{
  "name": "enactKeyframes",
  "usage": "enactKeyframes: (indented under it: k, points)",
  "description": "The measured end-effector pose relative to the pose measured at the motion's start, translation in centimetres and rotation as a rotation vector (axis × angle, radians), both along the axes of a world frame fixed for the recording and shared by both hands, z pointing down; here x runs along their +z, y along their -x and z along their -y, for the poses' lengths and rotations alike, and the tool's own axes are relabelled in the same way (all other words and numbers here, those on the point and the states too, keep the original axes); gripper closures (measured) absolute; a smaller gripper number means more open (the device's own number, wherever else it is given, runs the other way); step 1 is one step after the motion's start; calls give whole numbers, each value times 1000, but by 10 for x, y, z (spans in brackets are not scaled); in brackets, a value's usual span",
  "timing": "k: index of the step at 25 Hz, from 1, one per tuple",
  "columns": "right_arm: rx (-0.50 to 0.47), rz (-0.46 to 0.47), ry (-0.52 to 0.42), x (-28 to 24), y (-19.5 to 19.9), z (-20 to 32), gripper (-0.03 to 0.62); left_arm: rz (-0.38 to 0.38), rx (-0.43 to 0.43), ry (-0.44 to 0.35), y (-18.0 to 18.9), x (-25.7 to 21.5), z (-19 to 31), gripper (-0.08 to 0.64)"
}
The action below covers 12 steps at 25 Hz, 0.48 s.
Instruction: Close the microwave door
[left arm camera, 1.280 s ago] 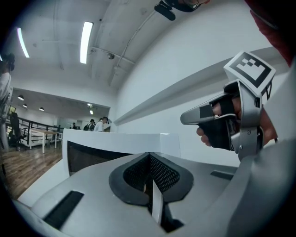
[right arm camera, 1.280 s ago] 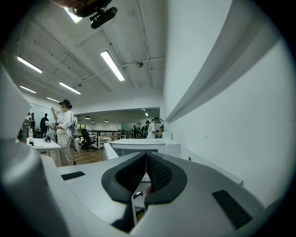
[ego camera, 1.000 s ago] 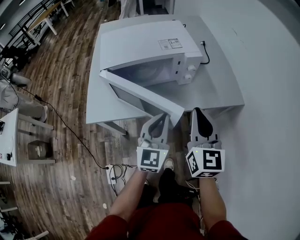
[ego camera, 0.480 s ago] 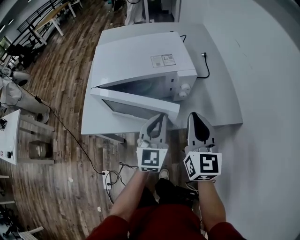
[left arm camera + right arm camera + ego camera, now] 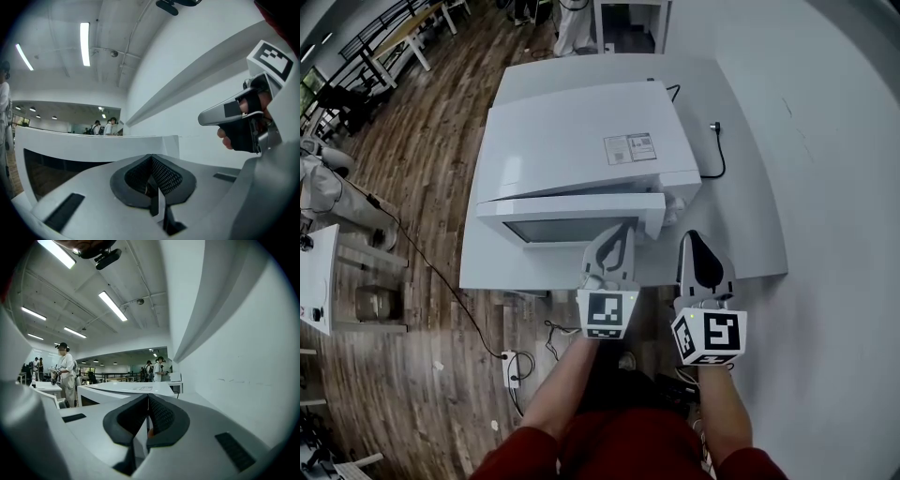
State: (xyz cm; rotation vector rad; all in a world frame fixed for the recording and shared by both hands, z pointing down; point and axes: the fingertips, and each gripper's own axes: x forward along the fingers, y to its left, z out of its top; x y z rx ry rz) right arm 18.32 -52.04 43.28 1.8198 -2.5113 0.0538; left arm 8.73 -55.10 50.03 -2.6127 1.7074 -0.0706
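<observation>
The white microwave stands on a white table. Its door, hinged at the left, stands only slightly ajar, with the free end near the knob panel. My left gripper is shut and empty, its tip against the door's front near the free end. In the left gripper view the door with its dark window fills the space just beyond the left gripper. My right gripper is shut, empty, and hangs over the table's front edge right of the door, touching nothing.
A black power cable and plug lie on the table right of the microwave. A white wall runs along the right. Wood floor with a cable and power strip lies on the left. People stand far off.
The door has swung from wide open to almost shut. My left gripper moved forward with it, staying on its free end. The right gripper held beside it.
</observation>
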Motion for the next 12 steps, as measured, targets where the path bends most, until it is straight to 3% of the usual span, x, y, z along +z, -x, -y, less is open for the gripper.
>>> enactKeyframes:
  k: [8, 12]
  points:
    - [6, -6, 2, -3, 11, 40, 565, -37, -12, 31, 7, 7, 30, 534]
    - [13, -3, 3, -1, 12, 54, 565, -51, -27, 9, 9, 8, 35, 534]
